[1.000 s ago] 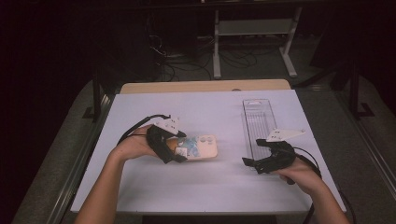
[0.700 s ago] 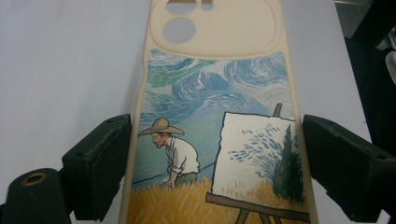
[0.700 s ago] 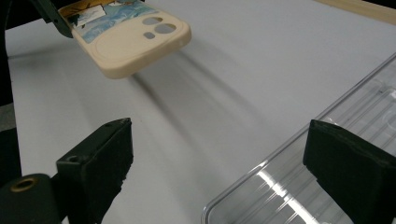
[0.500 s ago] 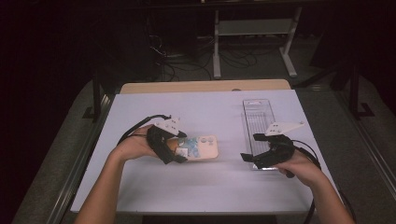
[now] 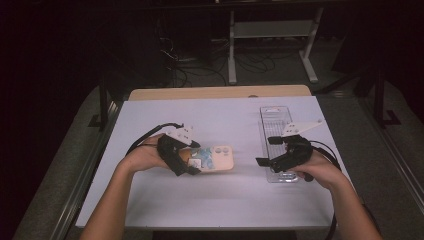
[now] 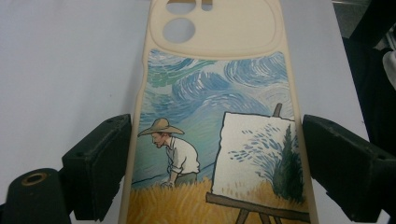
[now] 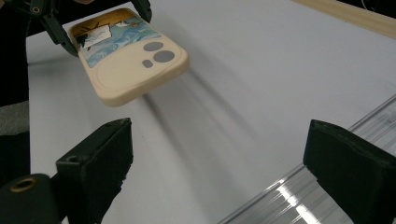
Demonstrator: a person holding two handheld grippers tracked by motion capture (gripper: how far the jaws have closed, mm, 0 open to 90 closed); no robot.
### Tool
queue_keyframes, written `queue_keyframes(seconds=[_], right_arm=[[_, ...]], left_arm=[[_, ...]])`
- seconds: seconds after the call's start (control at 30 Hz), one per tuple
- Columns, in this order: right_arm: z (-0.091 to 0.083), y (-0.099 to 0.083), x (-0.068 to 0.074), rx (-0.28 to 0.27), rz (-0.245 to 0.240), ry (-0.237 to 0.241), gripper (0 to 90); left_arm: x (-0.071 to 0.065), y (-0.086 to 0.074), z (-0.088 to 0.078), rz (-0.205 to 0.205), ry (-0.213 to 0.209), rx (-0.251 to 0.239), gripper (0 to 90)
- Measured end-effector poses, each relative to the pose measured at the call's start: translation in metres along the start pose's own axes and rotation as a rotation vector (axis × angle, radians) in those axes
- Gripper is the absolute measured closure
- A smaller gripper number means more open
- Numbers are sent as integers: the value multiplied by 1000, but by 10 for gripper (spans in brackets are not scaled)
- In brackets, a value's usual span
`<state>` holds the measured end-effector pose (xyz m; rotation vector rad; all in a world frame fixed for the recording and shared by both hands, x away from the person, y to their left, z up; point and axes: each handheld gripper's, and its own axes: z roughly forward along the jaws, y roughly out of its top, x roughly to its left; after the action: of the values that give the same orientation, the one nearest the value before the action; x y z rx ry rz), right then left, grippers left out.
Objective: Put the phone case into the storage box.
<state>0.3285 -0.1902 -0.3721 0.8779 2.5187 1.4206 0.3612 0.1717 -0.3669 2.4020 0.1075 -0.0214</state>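
A cream phone case (image 5: 217, 159) with a painted scene of a man in a straw hat and an easel (image 6: 215, 93) is at the table's middle left. My left gripper (image 5: 192, 162) is shut on its lower end, one black jaw pressing each long edge (image 6: 215, 172). The right gripper view shows the case (image 7: 130, 60) lifted slightly off the white table, with a shadow under it. My right gripper (image 5: 266, 151) hovers open over the near end of a clear plastic tray (image 5: 276, 122), nothing between its jaws (image 7: 219, 168), which point toward the case.
The white table (image 5: 200, 200) has bare surface in front of and behind the case. The clear ribbed tray's edge (image 7: 299, 196) lies just under the right jaw. A wooden strip (image 5: 220, 93) runs along the far edge; dark floor and cables lie beyond.
My right gripper has risen a little and shifted away from the near edge, over the tray's near end. The left gripper and the phone case have stayed put.
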Motion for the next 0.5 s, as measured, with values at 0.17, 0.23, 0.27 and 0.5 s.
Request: queue_keyframes(seconds=[0.17, 0.23, 0.27, 0.5], right_arm=[[2, 6, -3, 3, -18, 20, 76], [4, 7, -3, 5, -23, 23, 76], [4, 9, -3, 11, -28, 27, 76], [6, 15, -5, 22, -52, 32, 76]], left_arm=[[0, 0, -2, 1, 1, -2, 112], [0, -1, -2, 1, -2, -5, 112], [0, -1, -2, 3, -2, -7, 112], [-1, 1, -3, 1, -7, -5, 112]])
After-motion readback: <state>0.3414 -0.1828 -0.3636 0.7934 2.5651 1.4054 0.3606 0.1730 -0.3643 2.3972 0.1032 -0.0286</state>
